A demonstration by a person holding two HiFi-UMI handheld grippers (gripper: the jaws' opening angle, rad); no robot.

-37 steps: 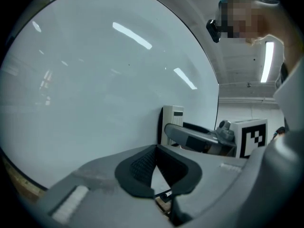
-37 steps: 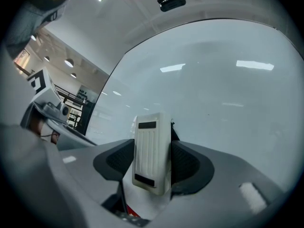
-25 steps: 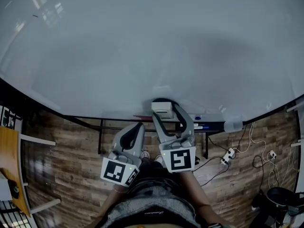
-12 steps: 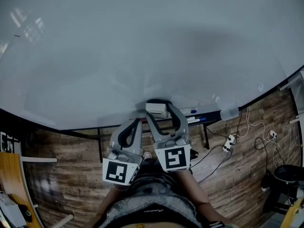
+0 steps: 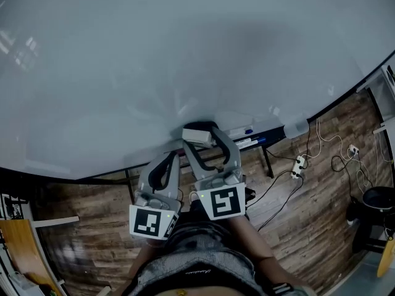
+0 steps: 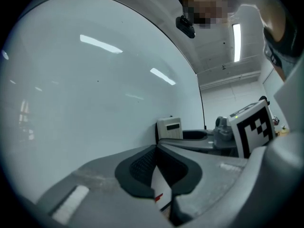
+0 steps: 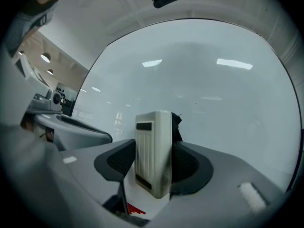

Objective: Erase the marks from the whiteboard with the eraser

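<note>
Nearest the camera, the left gripper (image 6: pixel 156 161) is clenched: its dark pads meet with nothing between them. It points toward the lower part of the whiteboard (image 5: pixel 185 54) and sits just beside the right gripper (image 7: pixel 153 167), slightly behind it.

The right gripper is grasping the eraser (image 5: pixel 196 135), with one pad on each side of the pale ribbed body. The eraser stands upright in the jaws, its dark felt face turned to the right in the right gripper view. It is held at the bottom edge of the whiteboard, close to the surface. Contact with the board cannot be confirmed from any view.

Just right of the eraser, a tray (image 5: pixel 271 135) runs along the board's lower edge and carries markers (image 5: pixel 245 142), one with a blue cap.

The whiteboard fills the upper part of the head view. Below it is wood-pattern floor (image 5: pixel 80 190), with a white power strip (image 5: pixel 299 164) and cables off to the right.
</note>
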